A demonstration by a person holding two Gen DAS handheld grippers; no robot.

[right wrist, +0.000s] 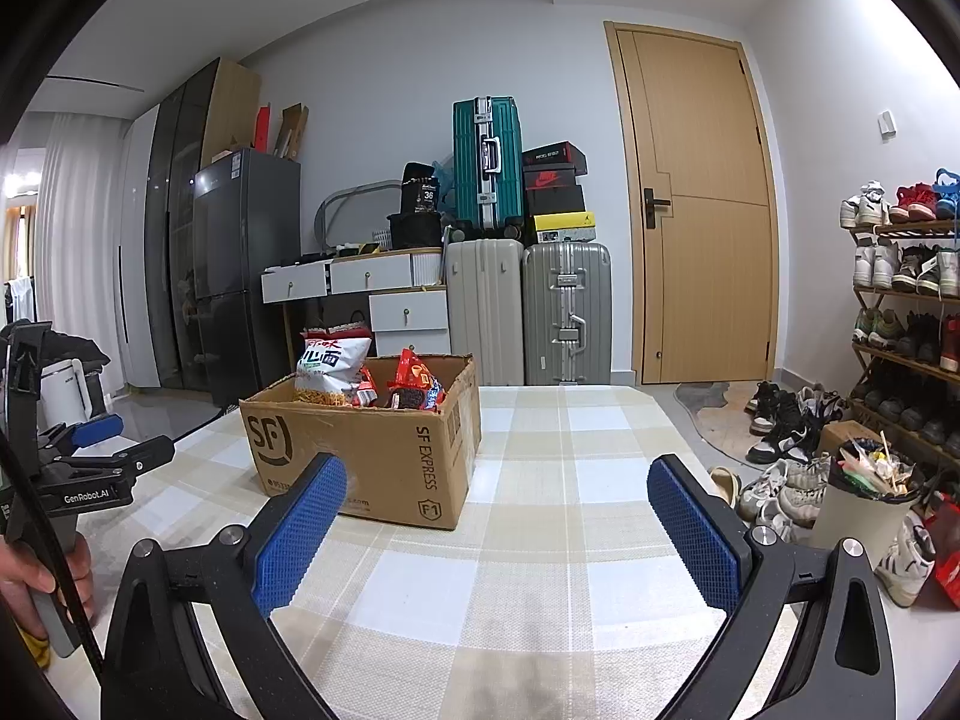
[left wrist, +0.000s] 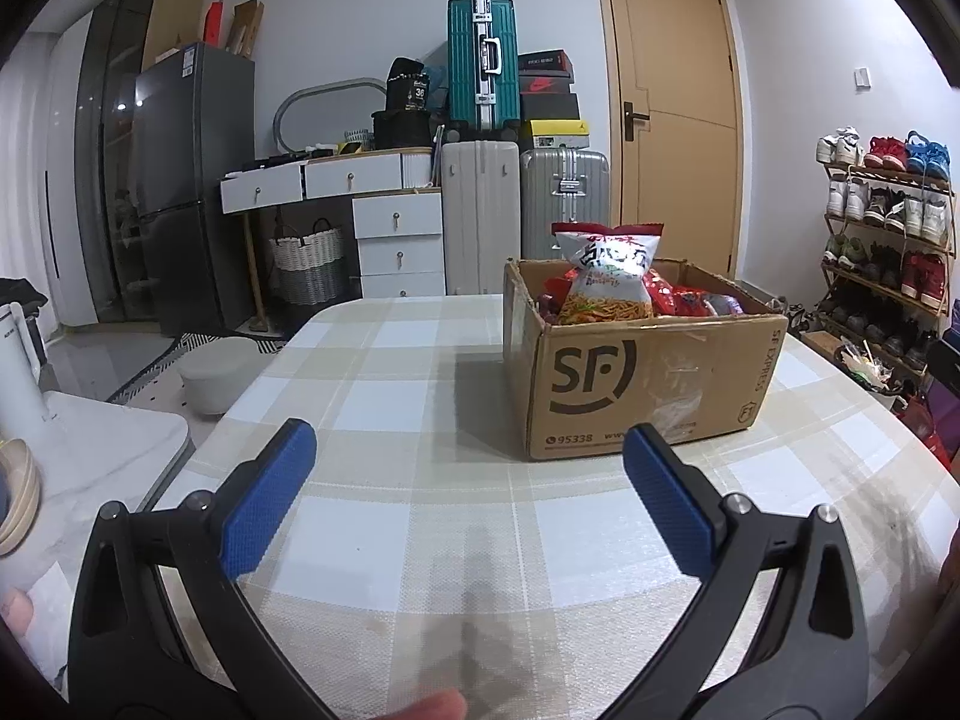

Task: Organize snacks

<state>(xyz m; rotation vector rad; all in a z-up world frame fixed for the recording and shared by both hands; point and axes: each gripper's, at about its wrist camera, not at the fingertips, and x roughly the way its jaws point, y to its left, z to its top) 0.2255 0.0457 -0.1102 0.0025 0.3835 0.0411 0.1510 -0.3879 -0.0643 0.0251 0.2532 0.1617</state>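
Both the left tool and right tool hover wide open and empty above the checked bench, facing a snack-filled cardboard box before stacked suitcases.

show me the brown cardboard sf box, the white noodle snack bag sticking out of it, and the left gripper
brown cardboard SF box [left wrist: 654, 384], left wrist view, front printed wall
white noodle snack bag [left wrist: 609, 276], left wrist view, bag's front face
left gripper [left wrist: 468, 498], left wrist view, midway between fingertips

"SF", "SF EXPRESS", "95338" on cardboard box; "GenRobot.AI" on left gripper
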